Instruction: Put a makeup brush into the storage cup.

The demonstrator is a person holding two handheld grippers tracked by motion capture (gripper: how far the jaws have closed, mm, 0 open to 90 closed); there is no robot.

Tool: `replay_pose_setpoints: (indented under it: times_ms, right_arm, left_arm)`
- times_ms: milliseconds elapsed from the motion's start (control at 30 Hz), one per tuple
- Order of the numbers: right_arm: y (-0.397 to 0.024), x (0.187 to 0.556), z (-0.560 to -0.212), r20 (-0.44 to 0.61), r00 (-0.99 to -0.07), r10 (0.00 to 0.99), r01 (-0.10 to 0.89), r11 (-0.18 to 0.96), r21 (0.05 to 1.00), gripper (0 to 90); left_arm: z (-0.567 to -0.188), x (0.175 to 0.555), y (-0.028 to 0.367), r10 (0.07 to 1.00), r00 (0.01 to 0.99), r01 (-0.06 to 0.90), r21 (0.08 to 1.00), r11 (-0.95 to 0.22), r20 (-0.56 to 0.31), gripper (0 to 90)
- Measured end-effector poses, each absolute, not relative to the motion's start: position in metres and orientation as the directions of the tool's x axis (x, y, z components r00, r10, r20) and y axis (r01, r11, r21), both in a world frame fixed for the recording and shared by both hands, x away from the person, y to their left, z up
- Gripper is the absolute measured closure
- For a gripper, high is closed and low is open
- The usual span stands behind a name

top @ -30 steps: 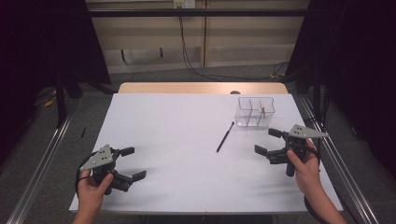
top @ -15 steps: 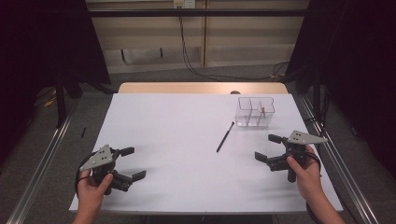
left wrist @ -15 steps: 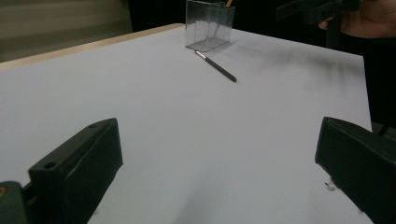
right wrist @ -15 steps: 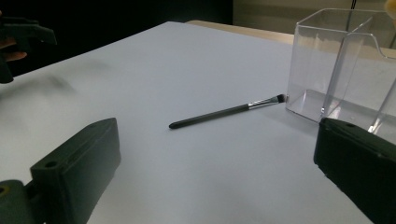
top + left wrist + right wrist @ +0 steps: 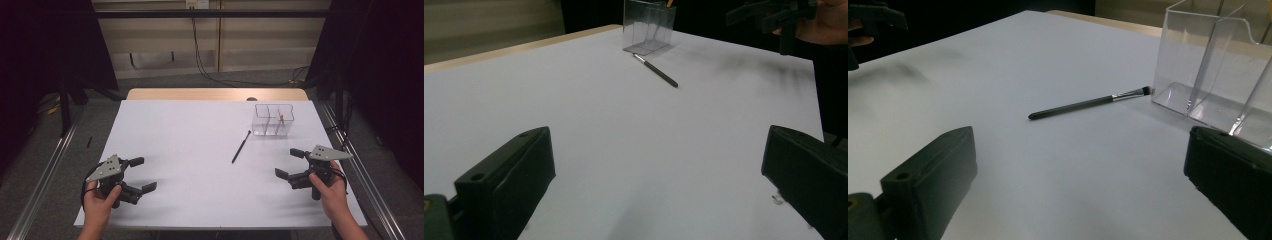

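Observation:
A thin black brush (image 5: pixel 241 146) (image 5: pixel 656 71) (image 5: pixel 1088 104) lies flat on the white table, its bristle end toward a clear divided box (image 5: pixel 273 120) (image 5: pixel 648 27) (image 5: pixel 1219 70). A tan stick stands in the box's right compartment. My left gripper (image 5: pixel 141 174) (image 5: pixel 659 165) is held open near the front left edge, nothing between its jaws. My right gripper (image 5: pixel 290 163) (image 5: pixel 1083 165) is open at the front right, just short of the brush and box, also empty. The right gripper also appears far off in the left gripper view (image 5: pixel 774 15).
The white table surface (image 5: pixel 190 145) ends in a wooden strip at the back. Metal rails run along the floor on both sides. Dark curtains and cables lie beyond the table.
My right gripper has drifted slightly back toward the front edge of the table. The left gripper, brush and box have not moved.

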State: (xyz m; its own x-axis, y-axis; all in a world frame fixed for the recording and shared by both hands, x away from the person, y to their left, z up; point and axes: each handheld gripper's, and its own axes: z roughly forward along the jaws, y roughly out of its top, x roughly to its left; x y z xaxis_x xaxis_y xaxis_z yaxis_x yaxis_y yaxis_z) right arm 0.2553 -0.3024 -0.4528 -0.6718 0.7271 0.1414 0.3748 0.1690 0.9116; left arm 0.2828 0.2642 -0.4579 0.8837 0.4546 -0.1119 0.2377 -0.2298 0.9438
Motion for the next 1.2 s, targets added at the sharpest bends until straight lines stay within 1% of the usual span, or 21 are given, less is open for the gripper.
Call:
replay_pose_setpoints:
  times_ms: [467, 800, 1200]
  right_arm:
    - [-0.306, 0.241, -0.458, 0.132, -0.668, 0.733, 0.389, 0.192, 0.901, 0.3]
    - [-0.312, 0.232, -0.462, 0.112, -0.667, 0.737, 0.383, 0.21, 0.9, 0.3]
    - [-0.318, 0.229, -0.461, 0.125, -0.658, 0.743, 0.372, 0.177, 0.911, 0.3]
  left_arm:
    - [-0.458, 0.285, 0.265, 0.444, 0.889, 0.233, 0.945, -0.23, -0.111, 0.6]
    - [-0.457, 0.284, 0.265, 0.447, 0.888, 0.232, 0.943, -0.239, -0.105, 0.6]
    - [-0.455, 0.283, 0.262, 0.444, 0.891, 0.224, 0.943, -0.244, -0.097, 0.6]
